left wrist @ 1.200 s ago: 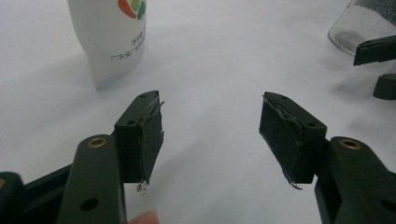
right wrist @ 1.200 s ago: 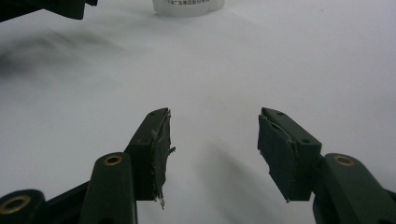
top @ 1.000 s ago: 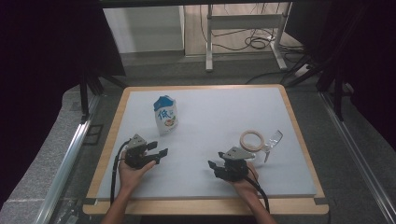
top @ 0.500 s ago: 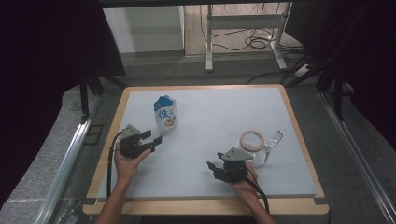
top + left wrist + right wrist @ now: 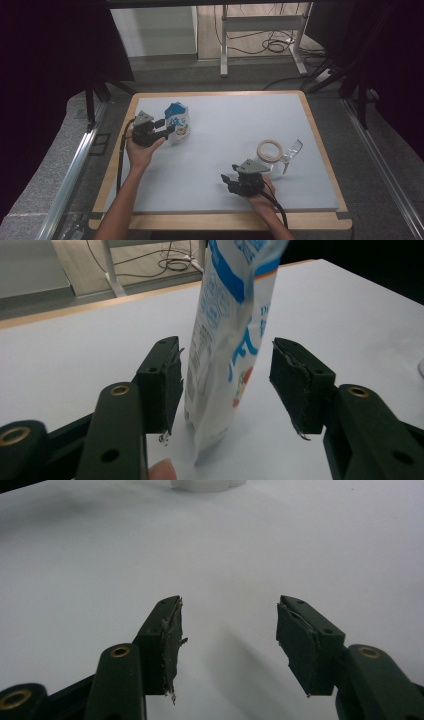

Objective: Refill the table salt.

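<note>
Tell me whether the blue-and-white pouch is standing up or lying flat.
Standing upright. The pouch rises from the white table on its bottom edge, between the pads of the left gripper, which have just been closing without yet pressing it.

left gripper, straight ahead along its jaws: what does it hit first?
The blue-and-white pouch. It already stands between the left gripper's jaws, which have just been closing on it; a gap still shows on the right side, and contact on the left is unclear.
</note>
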### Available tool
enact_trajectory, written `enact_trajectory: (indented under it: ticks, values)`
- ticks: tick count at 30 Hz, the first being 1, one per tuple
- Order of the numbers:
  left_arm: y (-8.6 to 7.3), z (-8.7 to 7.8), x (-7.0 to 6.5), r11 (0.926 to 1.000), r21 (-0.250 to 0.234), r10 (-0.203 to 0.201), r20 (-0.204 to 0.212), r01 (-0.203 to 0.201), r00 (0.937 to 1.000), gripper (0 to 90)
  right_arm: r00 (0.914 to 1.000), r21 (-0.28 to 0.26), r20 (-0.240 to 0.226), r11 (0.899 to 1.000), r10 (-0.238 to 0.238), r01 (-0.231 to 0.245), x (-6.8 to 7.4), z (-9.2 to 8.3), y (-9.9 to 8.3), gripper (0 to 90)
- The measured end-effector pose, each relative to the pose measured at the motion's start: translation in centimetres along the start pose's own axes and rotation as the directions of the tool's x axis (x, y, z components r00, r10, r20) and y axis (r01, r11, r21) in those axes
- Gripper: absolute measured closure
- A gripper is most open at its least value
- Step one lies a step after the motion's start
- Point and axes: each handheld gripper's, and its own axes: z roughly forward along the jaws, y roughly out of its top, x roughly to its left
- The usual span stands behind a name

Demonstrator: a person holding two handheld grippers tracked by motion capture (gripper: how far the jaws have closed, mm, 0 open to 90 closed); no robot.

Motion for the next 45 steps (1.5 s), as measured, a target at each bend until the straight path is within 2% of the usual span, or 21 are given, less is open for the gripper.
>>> enact_trajectory:
  ticks: [7,12,18,27,30,33,37,45]
  values:
    - [-0.1,1.3,0.1,1.0000,-0.001,-0.004,-0.006,0.004,1.0000,62.9,1.0000,0.002,-0.003,1.000,0.001,-0.001,0.0,0.0,0.0,44.3]
    - [0.0,1.6,0.4,0.9996,-0.024,-0.012,0.007,0.012,0.9999,70.6,1.0000,0.004,-0.002,1.000,0.004,-0.004,-0.1,0.0,-0.1,44.3]
    - [0.4,1.7,0.4,0.9989,-0.043,-0.019,0.018,0.020,0.9996,70.7,1.0000,0.002,-0.004,1.000,0.000,0.000,0.0,0.1,-0.1,44.3]
    - [0.3,1.9,0.4,0.9982,-0.060,0.012,0.021,-0.010,0.9997,83.9,1.0000,0.004,-0.004,1.000,0.002,-0.002,0.0,0.0,-0.1,44.2]
    - [0.1,2.0,0.5,0.9972,-0.075,0.007,0.039,-0.004,0.9992,87.8,1.0000,0.004,-0.002,1.000,0.002,-0.002,0.0,0.0,-0.1,44.2]
    - [-0.1,2.0,0.7,0.9957,-0.091,-0.007,0.060,0.012,0.9982,89.0,1.0000,0.004,-0.001,1.000,0.001,-0.001,0.0,0.0,-0.1,44.1]
    - [-0.1,2.1,0.5,0.9943,-0.107,0.002,0.071,0.006,0.9975,89.5,1.0000,0.001,-0.002,1.000,0.002,-0.002,0.1,0.0,-0.1,43.9]
    - [0.2,1.7,-0.1,0.9932,-0.115,-0.006,0.103,0.018,0.9946,89.9,1.0000,-0.021,0.003,1.000,-0.001,0.001,0.1,-0.3,0.0,43.9]
